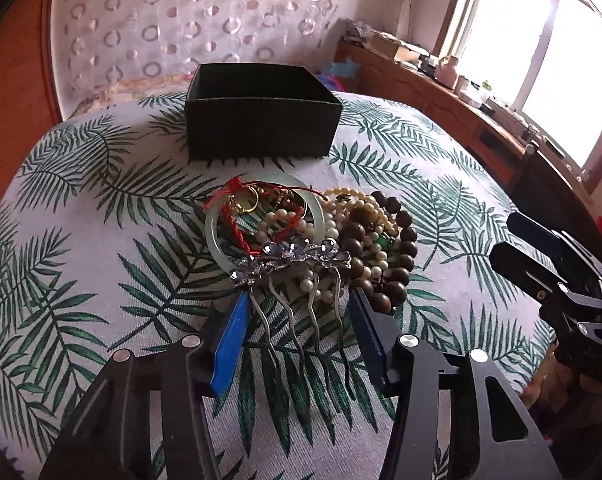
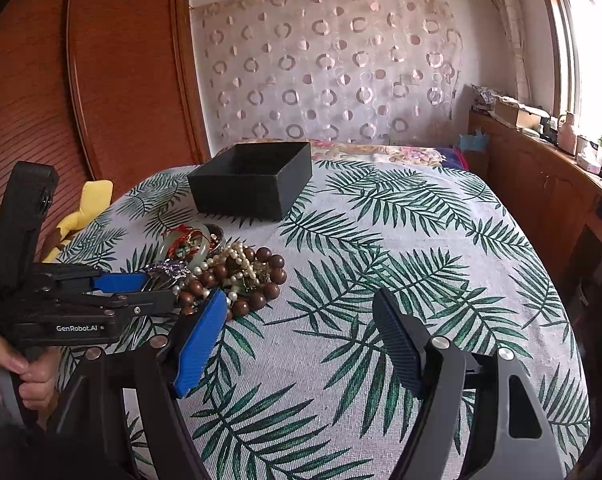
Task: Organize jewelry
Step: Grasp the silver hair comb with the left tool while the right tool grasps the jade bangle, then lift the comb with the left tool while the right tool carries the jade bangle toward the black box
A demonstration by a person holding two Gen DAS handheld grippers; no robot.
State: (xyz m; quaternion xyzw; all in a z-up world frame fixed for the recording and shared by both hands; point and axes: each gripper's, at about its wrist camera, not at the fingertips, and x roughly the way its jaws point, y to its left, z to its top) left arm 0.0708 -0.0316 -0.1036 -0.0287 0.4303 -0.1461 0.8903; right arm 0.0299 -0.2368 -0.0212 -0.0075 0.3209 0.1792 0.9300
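Silver wavy-pronged hair comb (image 1: 297, 276) lies between the left gripper's (image 1: 299, 300) spread fingers; right gripper (image 2: 301, 316) gapes wide.

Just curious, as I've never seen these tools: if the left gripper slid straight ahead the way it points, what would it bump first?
Probably the silver hair comb: its prongs already lie between the open left gripper fingers, with the bead pile just beyond.

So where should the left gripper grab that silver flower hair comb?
By the wavy metal prongs of the silver flower hair comb, coming from the near side. They point toward the open left gripper, lie between its fingers, and are clear of the bead pile, unlike the flowered head.
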